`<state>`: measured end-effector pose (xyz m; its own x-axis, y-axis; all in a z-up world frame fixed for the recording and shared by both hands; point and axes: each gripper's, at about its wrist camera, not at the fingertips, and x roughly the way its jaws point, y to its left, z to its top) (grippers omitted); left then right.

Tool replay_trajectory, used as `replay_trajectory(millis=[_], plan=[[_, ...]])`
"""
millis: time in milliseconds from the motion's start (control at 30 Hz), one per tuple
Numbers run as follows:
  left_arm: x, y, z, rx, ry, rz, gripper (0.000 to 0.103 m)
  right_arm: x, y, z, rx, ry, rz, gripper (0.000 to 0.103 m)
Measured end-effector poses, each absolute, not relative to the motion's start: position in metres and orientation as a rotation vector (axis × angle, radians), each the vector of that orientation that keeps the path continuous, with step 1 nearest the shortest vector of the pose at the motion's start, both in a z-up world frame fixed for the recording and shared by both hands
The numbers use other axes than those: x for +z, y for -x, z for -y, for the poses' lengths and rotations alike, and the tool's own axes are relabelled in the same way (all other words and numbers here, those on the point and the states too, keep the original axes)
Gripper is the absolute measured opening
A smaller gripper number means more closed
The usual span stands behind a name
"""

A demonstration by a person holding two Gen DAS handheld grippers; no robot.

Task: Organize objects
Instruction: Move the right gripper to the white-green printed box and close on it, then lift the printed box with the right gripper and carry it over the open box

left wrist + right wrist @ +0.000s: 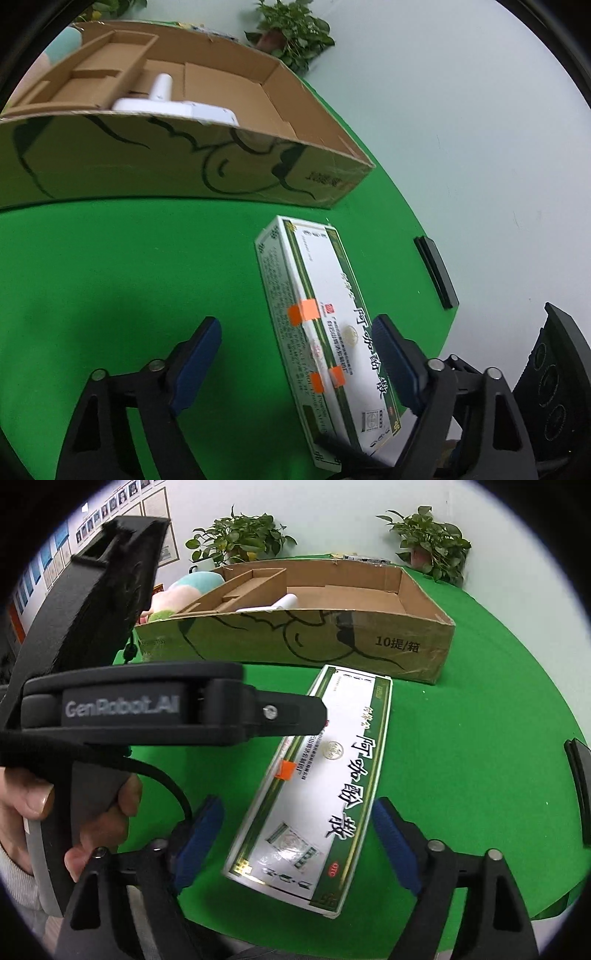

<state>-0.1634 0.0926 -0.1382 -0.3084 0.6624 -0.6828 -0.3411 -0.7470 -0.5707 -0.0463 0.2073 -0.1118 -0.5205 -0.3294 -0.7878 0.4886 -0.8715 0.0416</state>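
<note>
A long white and green medicine box (325,325) with orange tape lies flat on the green table; it also shows in the right wrist view (325,794). My left gripper (299,339) is open, its jaws straddling the box's near end, apart from it. My right gripper (299,823) is open above the box's near end. The left gripper body (147,709) crosses the right wrist view and reaches over the box. An open cardboard box (184,166) (295,642) stands behind, with a white object (173,103) inside.
Potted plants (240,539) (432,542) stand behind the cardboard box, and a plush toy (177,594) lies at its left. A black bar (436,273) sits at the table's right edge. A black device (554,387) is beyond that edge.
</note>
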Motion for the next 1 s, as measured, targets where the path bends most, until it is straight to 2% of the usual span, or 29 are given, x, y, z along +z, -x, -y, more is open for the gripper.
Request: replay_trajectory(millis=[33,167,333,500,533,667,833,1000], plan=[[-0.14,0.162,-0.096,2.075,1.31,0.424,0.078,-0.112,0.046,-0.21,-2.386,-1.177,-0.26,0.071],[-0.145,0.161,-0.103,2.053,1.324,0.439,0.077,-0.112,0.046,-0.233,-2.381,-1.176,-0.144,0.068],[-0.15,0.158,-0.111,2.027,1.343,0.482,0.072,-0.11,0.045,-0.249,-2.306,-1.169,0.037,0.067],[-0.153,0.16,-0.115,2.014,1.37,0.501,0.056,-0.11,0.049,-0.253,-2.226,-1.157,0.145,0.067],[-0.153,0.16,-0.115,2.011,1.37,0.503,0.052,-0.111,0.049,-0.252,-2.22,-1.156,0.144,0.067],[-0.153,0.161,-0.114,2.047,1.379,0.504,0.047,-0.109,0.048,-0.244,-2.223,-1.142,0.085,0.067],[-0.152,0.162,-0.1,2.09,1.369,0.56,0.044,-0.098,0.044,-0.224,-2.278,-1.095,-0.094,0.067],[-0.156,0.164,-0.095,2.096,1.374,0.578,0.044,-0.104,0.055,-0.208,-2.242,-1.181,-0.112,0.067]])
